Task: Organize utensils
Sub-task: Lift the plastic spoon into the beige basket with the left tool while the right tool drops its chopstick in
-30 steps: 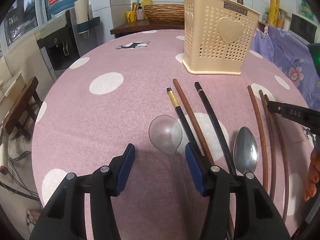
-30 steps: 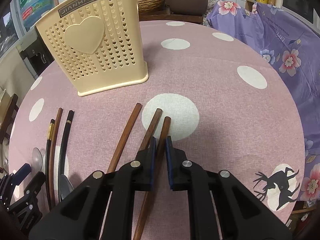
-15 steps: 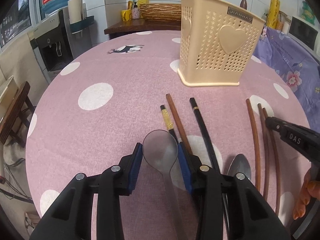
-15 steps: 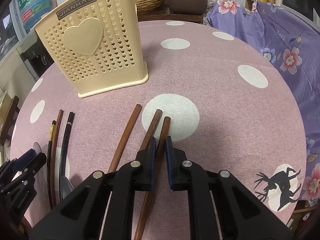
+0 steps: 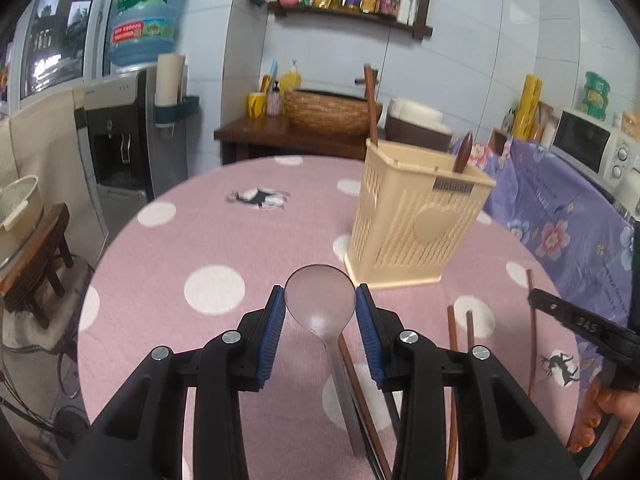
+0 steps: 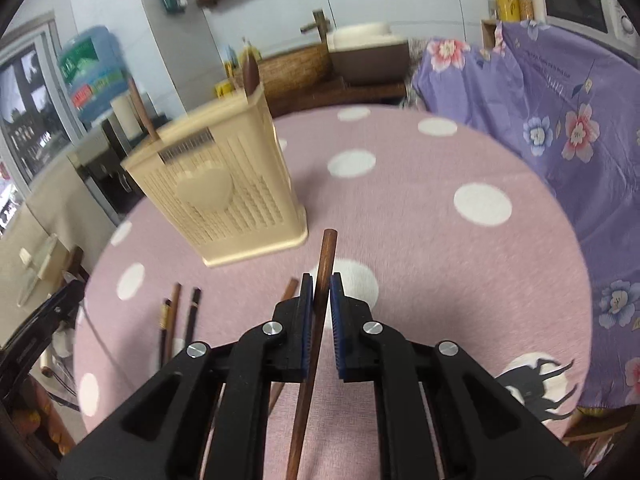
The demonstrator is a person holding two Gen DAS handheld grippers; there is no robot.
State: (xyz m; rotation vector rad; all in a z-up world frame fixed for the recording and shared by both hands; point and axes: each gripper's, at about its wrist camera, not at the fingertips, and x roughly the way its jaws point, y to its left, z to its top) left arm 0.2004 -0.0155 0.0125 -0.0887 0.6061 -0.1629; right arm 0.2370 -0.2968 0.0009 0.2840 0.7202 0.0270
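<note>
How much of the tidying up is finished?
Barely started. The cream holder already has two brown utensils in it. The left gripper grips a clear spoon and the right gripper grips a brown chopstick. Several chopsticks still lie on the pink tablecloth.

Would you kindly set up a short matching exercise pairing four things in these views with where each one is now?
Things:
1. clear spoon
2. brown chopstick
3. beige basket
4. black chopstick

Places:
A. standing on the table
B. lying on the table
C. between the left gripper's pads
D. between the right gripper's pads

Pairs: 1-C, 2-D, 3-A, 4-B
</note>
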